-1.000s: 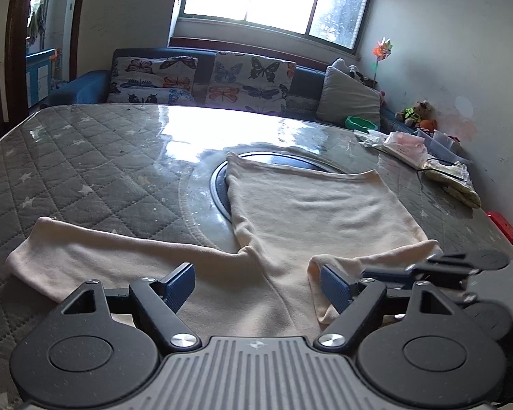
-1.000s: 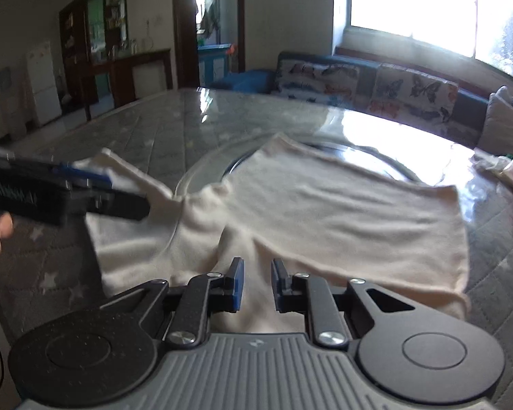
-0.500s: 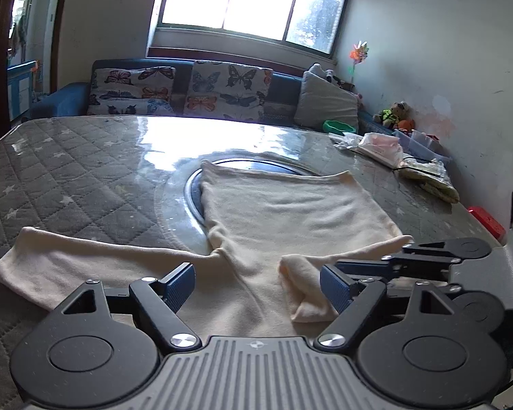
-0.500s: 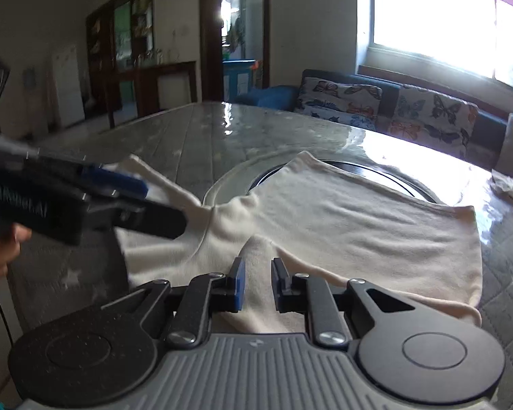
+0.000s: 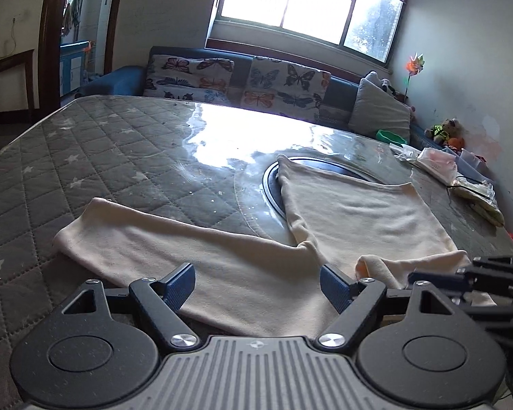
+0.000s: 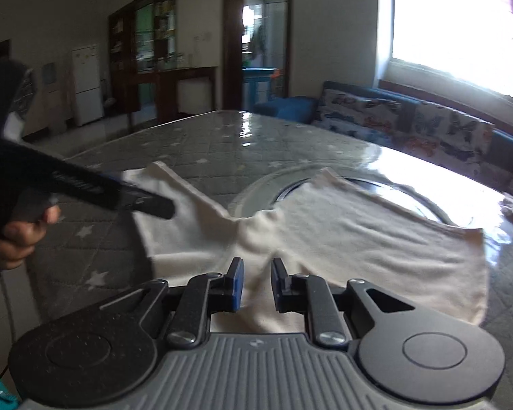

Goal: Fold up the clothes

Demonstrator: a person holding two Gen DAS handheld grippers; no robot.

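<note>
A cream long-sleeved top (image 5: pixel 359 218) lies flat on the grey quilted table (image 5: pixel 85 171). One sleeve (image 5: pixel 160 239) stretches to the left. The other sleeve (image 5: pixel 410 266) is folded in over the near right. My left gripper (image 5: pixel 256 282) is open and empty, low over the near edge of the top. My right gripper (image 6: pixel 256 285) is nearly shut with a fold of the top (image 6: pixel 325 239) between its pads. It also shows in the left wrist view (image 5: pixel 461 276) at the right, by the folded sleeve. The left gripper shows in the right wrist view (image 6: pixel 85 188), over the spread sleeve.
A round glass turntable (image 5: pixel 311 171) lies under the top's far part. Bags and folded cloths (image 5: pixel 461 181) sit at the table's far right. A sofa with butterfly cushions (image 5: pixel 236 78) stands behind the table, below a bright window.
The left gripper has swung left, so the spread sleeve now lies ahead of it. The right gripper's view has turned left, its jaws staying on the fold.
</note>
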